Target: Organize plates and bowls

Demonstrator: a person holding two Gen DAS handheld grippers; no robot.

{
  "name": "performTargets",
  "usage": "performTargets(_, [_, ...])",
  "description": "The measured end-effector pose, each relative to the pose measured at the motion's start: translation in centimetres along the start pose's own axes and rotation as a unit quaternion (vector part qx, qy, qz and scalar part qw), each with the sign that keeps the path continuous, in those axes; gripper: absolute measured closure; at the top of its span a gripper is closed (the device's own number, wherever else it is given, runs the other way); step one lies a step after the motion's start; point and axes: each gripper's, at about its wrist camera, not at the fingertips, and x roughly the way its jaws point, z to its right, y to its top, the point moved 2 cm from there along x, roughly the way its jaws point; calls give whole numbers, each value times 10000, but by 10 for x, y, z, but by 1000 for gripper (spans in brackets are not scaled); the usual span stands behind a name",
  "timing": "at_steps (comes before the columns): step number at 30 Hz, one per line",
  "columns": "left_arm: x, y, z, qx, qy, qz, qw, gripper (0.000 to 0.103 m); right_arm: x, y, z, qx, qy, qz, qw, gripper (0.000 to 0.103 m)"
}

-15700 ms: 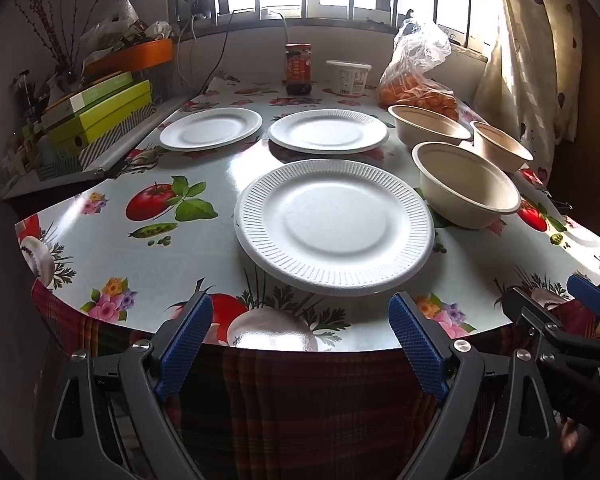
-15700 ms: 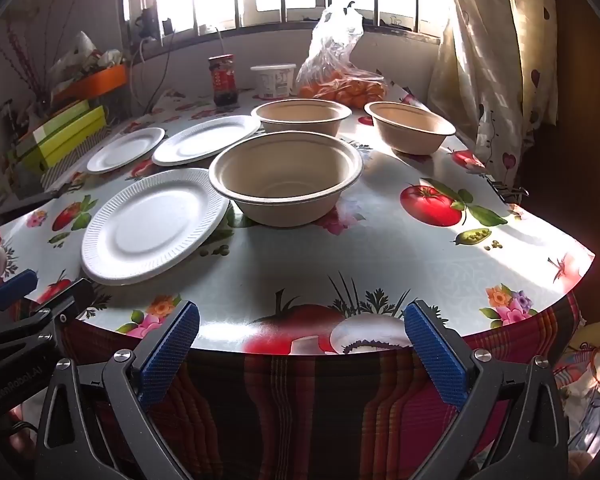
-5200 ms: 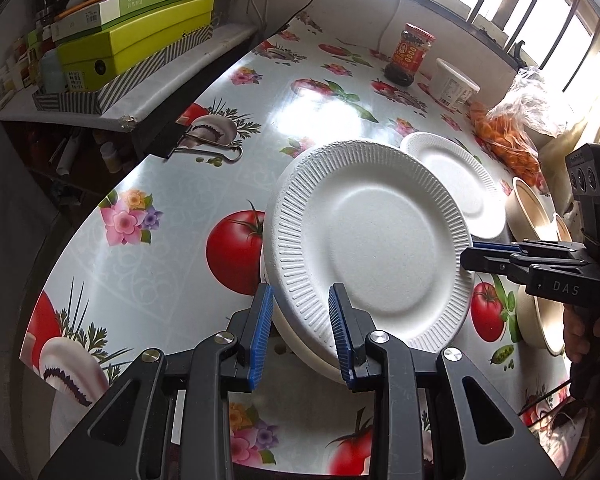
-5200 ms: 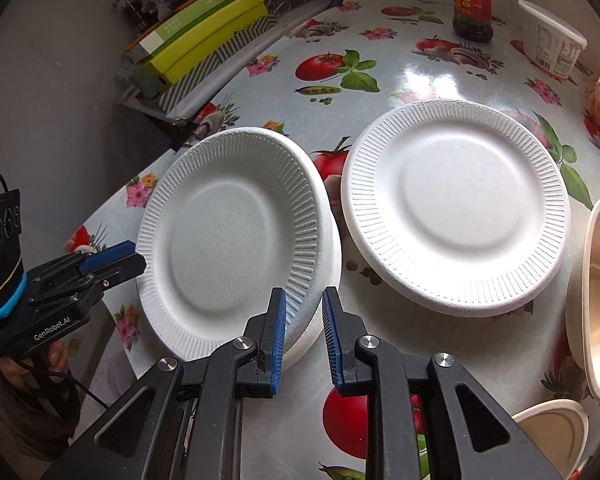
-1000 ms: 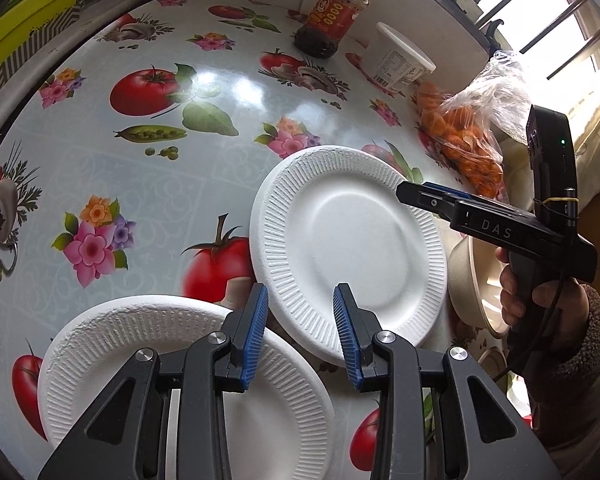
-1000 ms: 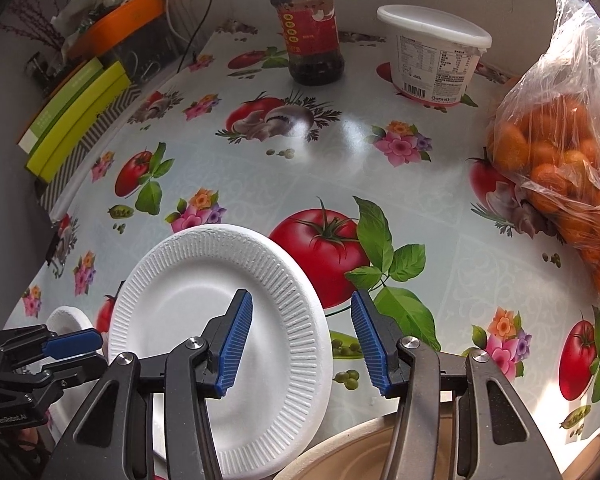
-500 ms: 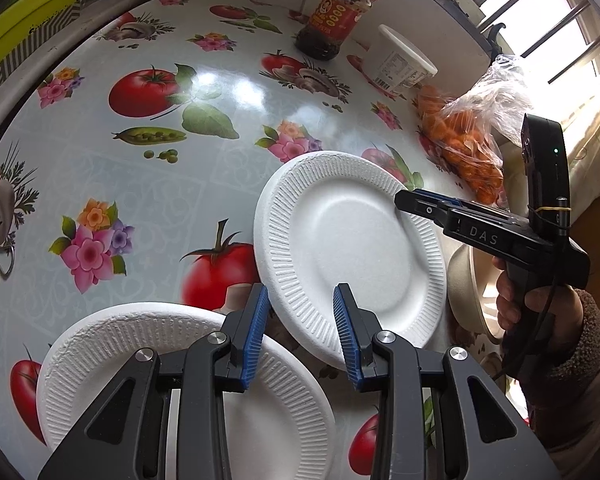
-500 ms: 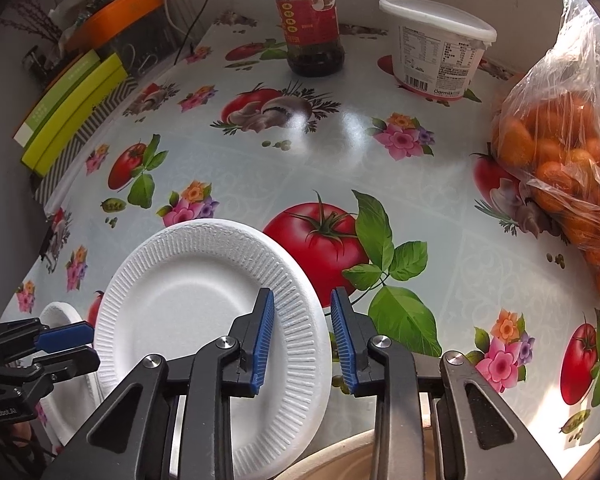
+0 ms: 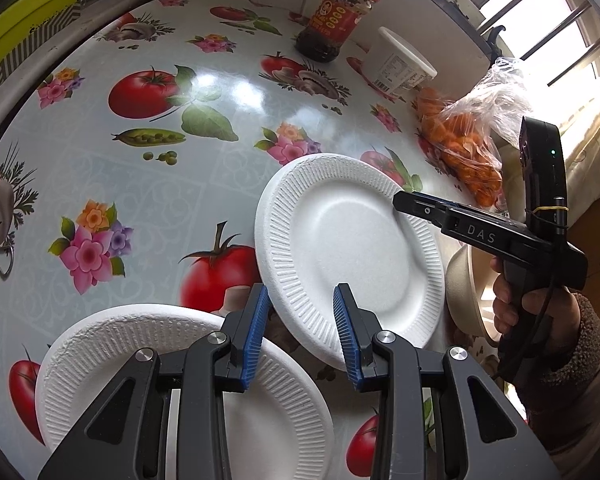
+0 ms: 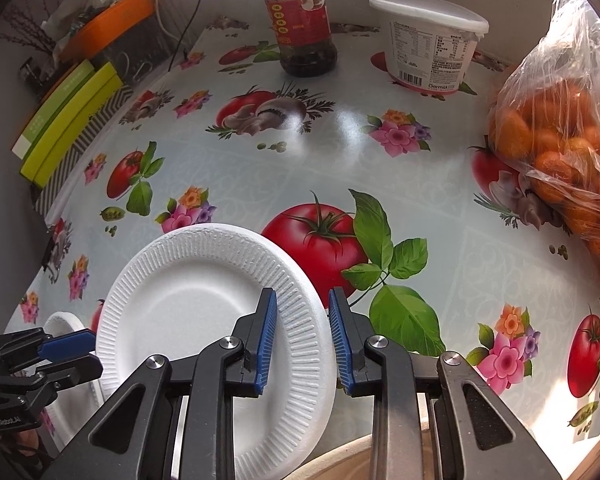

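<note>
A white foam plate (image 9: 348,248) is tilted up off the table; it also shows in the right wrist view (image 10: 204,312). My right gripper (image 10: 302,330) is shut on its right rim and shows from the side in the left wrist view (image 9: 412,202). My left gripper (image 9: 302,332) is open, its pads on either side of the plate's near rim without pinching it; it shows at lower left in the right wrist view (image 10: 66,350). A stack of white plates (image 9: 140,376) lies under my left gripper. A tan bowl (image 9: 462,292) sits to the right.
A floral tablecloth (image 10: 340,152) covers the table. At the back stand a sauce jar (image 10: 300,20) and a white tub (image 10: 428,48). A bag of oranges (image 10: 560,132) lies at the right. Green boxes (image 10: 68,120) sit on a shelf at the left.
My right gripper has closed from open onto the plate's rim, and the plate has tipped up and shifted slightly toward the stack. My left gripper has stayed open in place.
</note>
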Motion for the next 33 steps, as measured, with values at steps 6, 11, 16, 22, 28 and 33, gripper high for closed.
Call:
performTargets(6, [-2, 1, 0, 25, 2, 33, 10000, 68, -2, 0, 2, 135, 60, 17, 9999, 77])
performTargets(11, [-3, 2, -1, 26, 24, 31, 10000, 68, -2, 0, 2, 129, 75, 21, 9999, 77])
performTargets(16, [-5, 2, -2, 3, 52, 74, 10000, 68, -5, 0, 1, 215, 145, 44, 9997, 77])
performTargets(22, [-10, 2, -3, -26, 26, 148, 9999, 68, -9, 0, -2, 269, 162, 91, 9995, 77])
performTargets(28, [-14, 2, -3, -23, 19, 185, 9998, 68, -14, 1, -4, 271, 175, 115, 9994, 77])
performTargets(33, [-19, 0, -5, -36, 28, 226, 9997, 68, -18, 2, -9, 241, 203, 127, 9994, 77])
